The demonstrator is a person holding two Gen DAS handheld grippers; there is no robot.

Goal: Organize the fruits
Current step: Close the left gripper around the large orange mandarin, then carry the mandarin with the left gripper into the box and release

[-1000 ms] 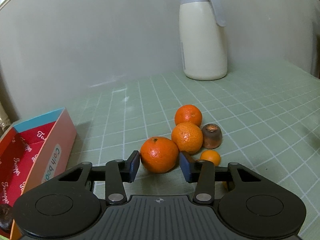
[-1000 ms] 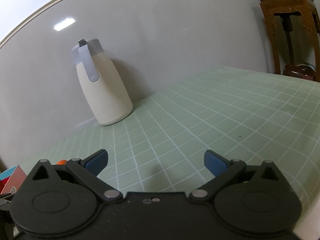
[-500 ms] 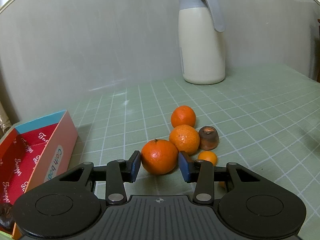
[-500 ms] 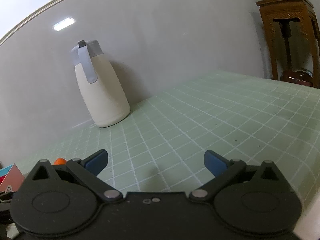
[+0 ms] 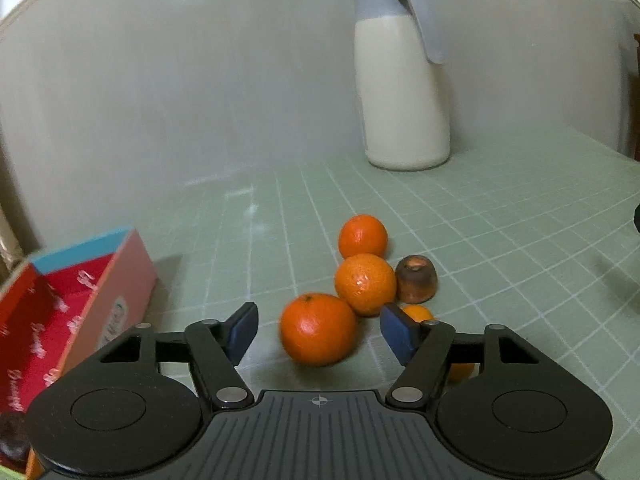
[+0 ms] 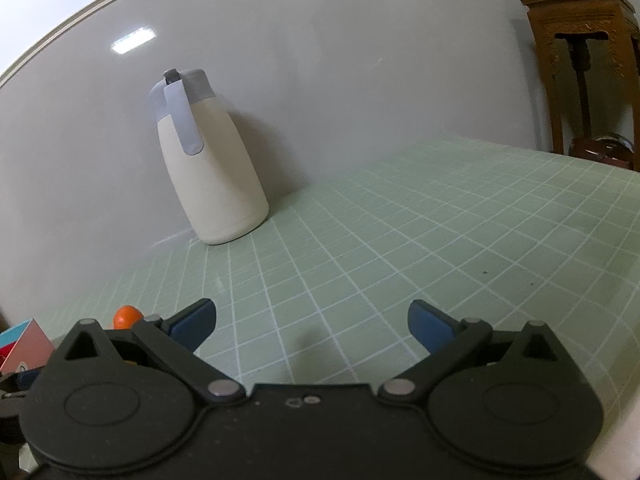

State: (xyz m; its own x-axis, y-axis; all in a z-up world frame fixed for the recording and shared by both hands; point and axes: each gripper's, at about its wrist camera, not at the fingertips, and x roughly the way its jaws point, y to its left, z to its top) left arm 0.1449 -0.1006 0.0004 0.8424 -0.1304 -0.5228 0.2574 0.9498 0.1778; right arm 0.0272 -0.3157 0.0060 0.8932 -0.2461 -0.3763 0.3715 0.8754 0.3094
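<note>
In the left wrist view, three oranges lie in a row on the green grid mat: a near one, a middle one and a far one. A brown mangosteen-like fruit and a small kumquat lie beside them. My left gripper is open, its fingers on either side of the near orange with gaps to both. The red and pink box stands at the left. My right gripper is open and empty over bare mat; an orange peeks at its left.
A cream thermos jug stands at the back by the grey wall; it also shows in the right wrist view. A wooden stand is beyond the table's right edge. A dark fruit lies in the box.
My left gripper's jaws have opened wider around the near orange, which now looks slightly blurred and sits apart from both fingers. The right gripper has shifted slightly; the jug sits further right in its view.
</note>
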